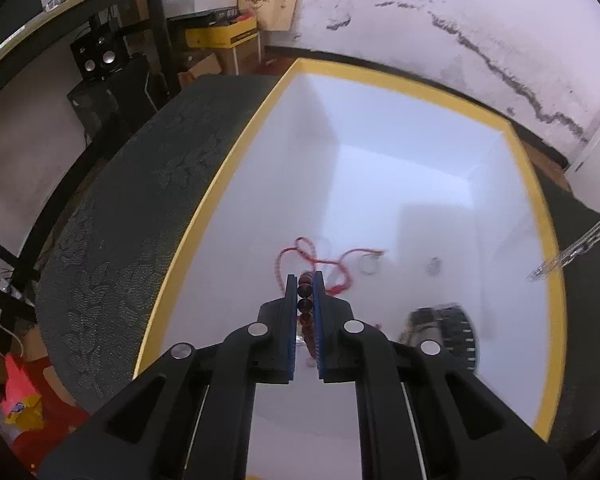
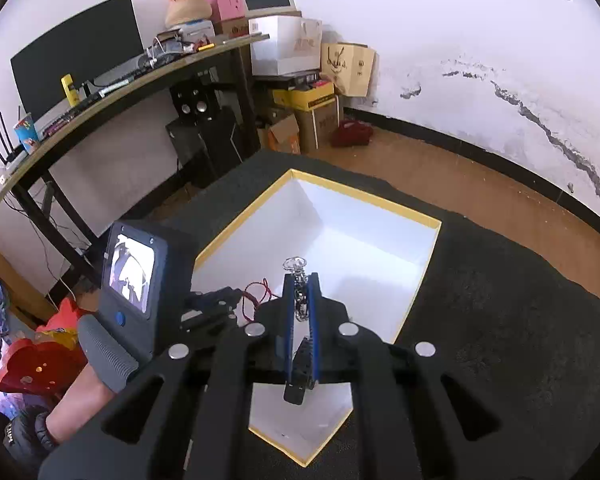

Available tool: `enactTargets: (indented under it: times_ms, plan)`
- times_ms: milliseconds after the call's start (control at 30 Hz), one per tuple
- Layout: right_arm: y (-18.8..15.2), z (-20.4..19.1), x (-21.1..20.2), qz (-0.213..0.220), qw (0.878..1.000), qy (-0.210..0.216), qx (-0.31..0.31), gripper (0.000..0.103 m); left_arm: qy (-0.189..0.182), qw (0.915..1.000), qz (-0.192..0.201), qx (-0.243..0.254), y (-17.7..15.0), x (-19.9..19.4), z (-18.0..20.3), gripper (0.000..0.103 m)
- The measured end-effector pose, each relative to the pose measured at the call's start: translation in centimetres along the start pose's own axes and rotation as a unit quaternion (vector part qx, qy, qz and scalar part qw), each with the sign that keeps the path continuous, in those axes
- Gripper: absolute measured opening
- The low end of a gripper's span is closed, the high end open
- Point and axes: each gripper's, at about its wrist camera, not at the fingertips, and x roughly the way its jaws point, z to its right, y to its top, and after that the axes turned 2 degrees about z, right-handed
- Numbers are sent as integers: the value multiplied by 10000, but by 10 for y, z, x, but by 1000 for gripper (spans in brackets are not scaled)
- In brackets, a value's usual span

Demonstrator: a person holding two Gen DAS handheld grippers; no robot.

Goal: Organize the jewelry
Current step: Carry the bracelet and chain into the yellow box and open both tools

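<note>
Through the left wrist camera, our left tongs (image 1: 304, 280) were clamped on a dark brown bead bracelet (image 1: 305, 304), the beads running in a line along the narrow gap between the blue pads. The tongs pointed steeply down into a white box with a yellow rim (image 1: 220, 184), which sat on a worktop covered in dark patterned cloth (image 1: 140, 184). Directly beneath and just ahead of the tips lay a red cord (image 1: 320, 258) looped on the box floor, with a small ring (image 1: 370, 266) near it and a dark-strapped watch (image 1: 448, 328) to the right. A clear chain (image 1: 576, 248) hung in from the right edge, above the rim. We judged the bracelet already above its landing place, so the next move looked like a short lowering and release, aiming clear of the cord.

Through the right wrist camera, our right tongs (image 2: 301, 280) were shut on a silvery chain (image 2: 300, 296), its ring end (image 2: 295, 263) poking past the tips and a dark tag (image 2: 298, 376) hanging below. The same yellow-rimmed box (image 2: 420, 276) lay straight ahead and below. The left device, with its small screen (image 2: 131, 272), stood just to the left, nearer the box's left wall, with a bare forearm (image 2: 84, 404) behind it. The two tools were close together, so crowding seemed the main hazard. A cluttered desk (image 2: 112, 92) stood well apart behind.
</note>
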Motion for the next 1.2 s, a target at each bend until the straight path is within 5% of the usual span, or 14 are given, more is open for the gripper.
enactTargets:
  times_ms: [467,500,533,567,700,967,1200]
  plan:
    - [-5,2,35,-369,9991,-192,86,7,9,9999,7,150,-9,0,-6,11]
    - [-4,3,38,-398,9990,-190,106,7,-2,9999,43,121,-8,-2,-7,22]
    - [-4,4,41,-424,9989,-182,130,7,-29,9999,110,63,-7,-6,-8,52]
    - [-4,5,44,-458,9987,-167,174,7,-60,9997,222,-30,-7,-12,-11,69]
    - [-4,10,56,-572,9980,-153,240,7,-372,9975,481,-346,-4,-31,-19,88]
    - [-3,16,100,-1047,9941,-262,145,7,-575,9903,897,-898,-5,-56,-38,88]
    - [-11,22,134,-1409,9892,-390,134,7,-868,9826,819,-1424,-1,-53,-57,88]
